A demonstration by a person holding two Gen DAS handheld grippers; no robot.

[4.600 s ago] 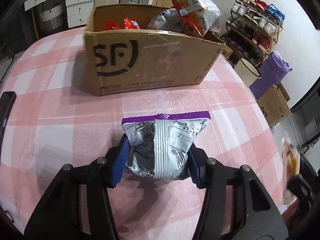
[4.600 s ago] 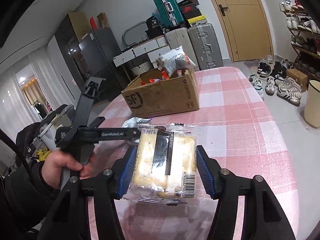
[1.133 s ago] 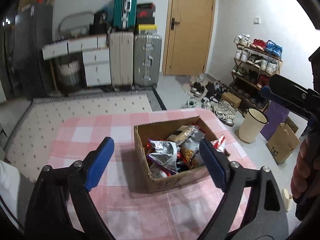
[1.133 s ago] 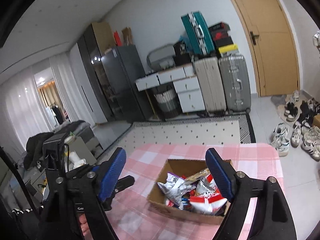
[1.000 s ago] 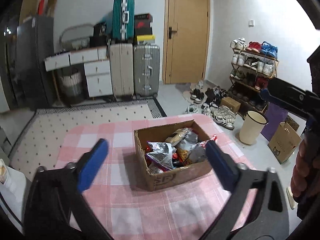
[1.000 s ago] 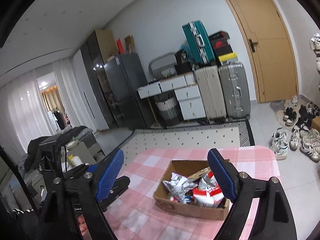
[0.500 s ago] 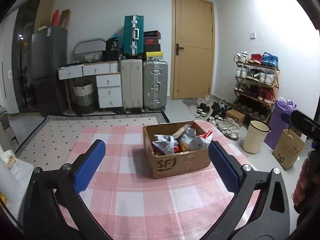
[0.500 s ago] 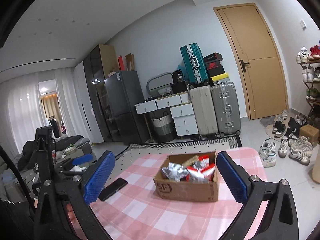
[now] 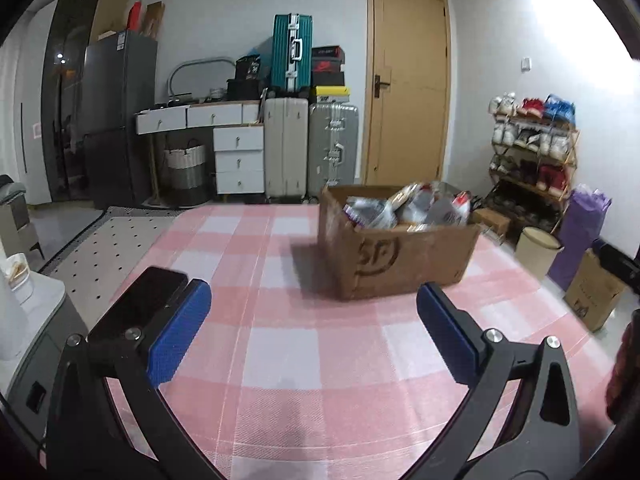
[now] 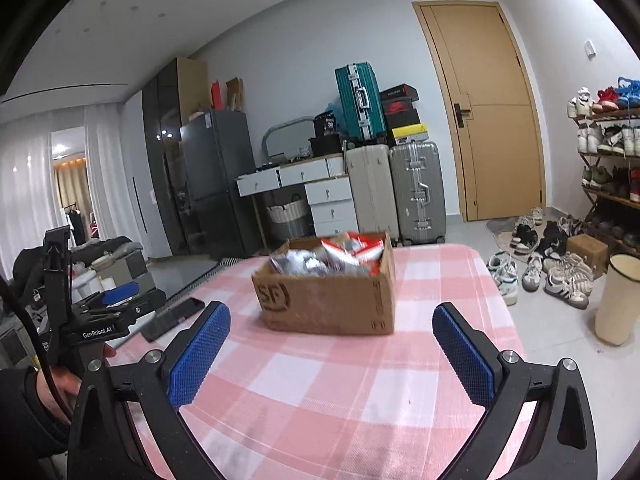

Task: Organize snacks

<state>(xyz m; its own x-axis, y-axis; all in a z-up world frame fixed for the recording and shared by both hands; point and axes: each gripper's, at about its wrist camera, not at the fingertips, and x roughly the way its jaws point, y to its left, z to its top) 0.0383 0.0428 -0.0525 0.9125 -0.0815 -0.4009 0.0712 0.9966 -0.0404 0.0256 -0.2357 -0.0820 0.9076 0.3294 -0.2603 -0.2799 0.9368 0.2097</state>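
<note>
Both packets have gone into the box [image 9: 400,256], which sits on the checked tablecloth [image 9: 304,344] heaped with snacks [image 10: 332,256]. Nearer than it, left tongs [image 9: 312,328] and right tongs [image 10: 332,354] gape wide, empty. Left of the box lies a phone [image 10: 172,318].

The snack packets [image 10: 336,258] lay in the cardboard box [image 10: 328,300] on the table [image 10: 360,380], a phone [image 10: 172,319] lay left of it near the table's edge, and suitcases [image 10: 394,196] stood behind.
</note>
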